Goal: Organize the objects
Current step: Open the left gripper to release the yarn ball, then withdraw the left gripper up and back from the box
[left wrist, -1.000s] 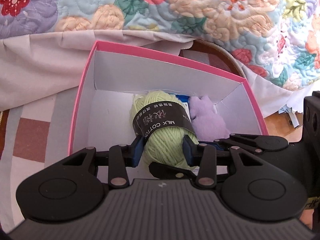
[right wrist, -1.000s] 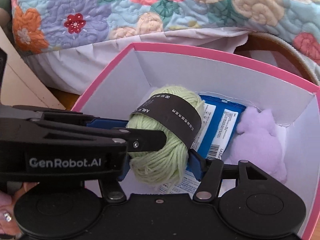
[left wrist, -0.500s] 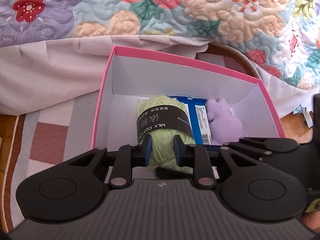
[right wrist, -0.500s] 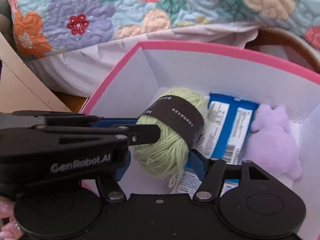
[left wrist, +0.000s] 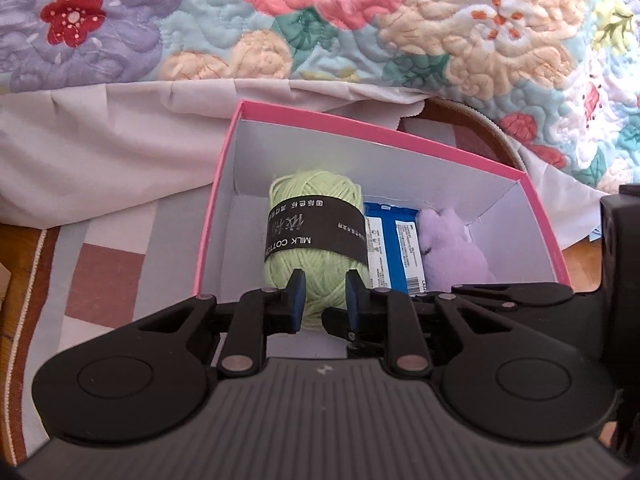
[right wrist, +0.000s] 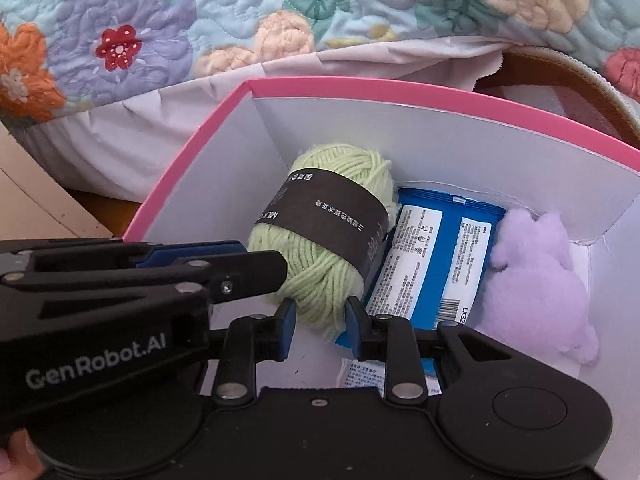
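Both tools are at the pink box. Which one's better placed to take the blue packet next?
Right, probably. The right tool sits shut at the near edge of the blue plastic packet; the left tool, also shut, faces the green yarn ball, which blocks its way.

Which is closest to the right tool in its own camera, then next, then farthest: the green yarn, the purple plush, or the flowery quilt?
1. green yarn, right above the right tool, inside the box.
2. purple plush, off to the right, inside too.
3. flowery quilt, behind the box, along the top.

A home bedroom: floral quilt (left wrist: 320, 20) over a bed sheet (left wrist: 100, 140), patterned rug (left wrist: 100, 272).
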`<state>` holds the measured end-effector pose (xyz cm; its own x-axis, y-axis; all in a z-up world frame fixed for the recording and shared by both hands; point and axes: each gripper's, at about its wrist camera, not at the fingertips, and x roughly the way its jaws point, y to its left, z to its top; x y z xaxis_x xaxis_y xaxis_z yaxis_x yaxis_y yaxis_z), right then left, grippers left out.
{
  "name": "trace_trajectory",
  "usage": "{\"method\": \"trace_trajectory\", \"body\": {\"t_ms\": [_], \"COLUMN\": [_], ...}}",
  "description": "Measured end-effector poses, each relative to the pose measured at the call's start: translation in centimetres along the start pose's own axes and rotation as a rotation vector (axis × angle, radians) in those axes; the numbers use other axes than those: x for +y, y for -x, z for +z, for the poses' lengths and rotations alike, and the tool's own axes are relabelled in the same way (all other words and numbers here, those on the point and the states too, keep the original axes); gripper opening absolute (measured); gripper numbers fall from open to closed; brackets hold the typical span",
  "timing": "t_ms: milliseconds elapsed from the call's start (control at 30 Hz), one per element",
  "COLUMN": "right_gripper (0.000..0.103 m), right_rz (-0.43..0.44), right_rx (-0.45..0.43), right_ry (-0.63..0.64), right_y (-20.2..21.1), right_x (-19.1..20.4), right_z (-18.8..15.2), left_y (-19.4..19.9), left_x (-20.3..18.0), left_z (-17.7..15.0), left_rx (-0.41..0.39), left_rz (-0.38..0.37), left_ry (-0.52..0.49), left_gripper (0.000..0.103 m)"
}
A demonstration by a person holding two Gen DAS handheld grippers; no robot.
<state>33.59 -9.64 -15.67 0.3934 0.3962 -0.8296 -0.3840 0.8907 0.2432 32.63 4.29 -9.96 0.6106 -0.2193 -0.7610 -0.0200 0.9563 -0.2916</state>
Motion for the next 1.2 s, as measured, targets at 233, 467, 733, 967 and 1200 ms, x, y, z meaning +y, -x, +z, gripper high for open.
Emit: {"method": "trace_trajectory", "body": {"t_ms": [233,467,733,967,1200], "right_gripper": [0.037,0.041,0.041,0.050,0.057], "right_rz": [-0.010,-0.025,-0.061,-0.079,-0.120], "right_rx": [-0.057,-0.111,-0.115,-0.099,-0.098], "right_ry": [0.038,0.093,0.105,0.102,0.112], "right_y": [3.5,7.4,10.1,12.8,16.8], "right_x": [-0.2,0.4,1.2,2.2,2.4], "right_z": [-1.8,-3.1,-3.9,-4.4,-5.4], "left_y": [0.9,3.3,6.3,9.9,13.1], "left_x": [0.1,-0.5,-1.2,-3.0,-4.9], "left_z": [-0.4,-0.7,-1.0,-1.7,-2.4], "left_rx": [0.045,0.041,0.091,0.111,0.114], "left_rz": [-0.004,0.021,0.040,0.081,0.111], "left_ry": [0.041,0.031,0.020,-0.028,-0.094], "left_gripper": [0.021,0.021,0.030,0.052,0.069]}}
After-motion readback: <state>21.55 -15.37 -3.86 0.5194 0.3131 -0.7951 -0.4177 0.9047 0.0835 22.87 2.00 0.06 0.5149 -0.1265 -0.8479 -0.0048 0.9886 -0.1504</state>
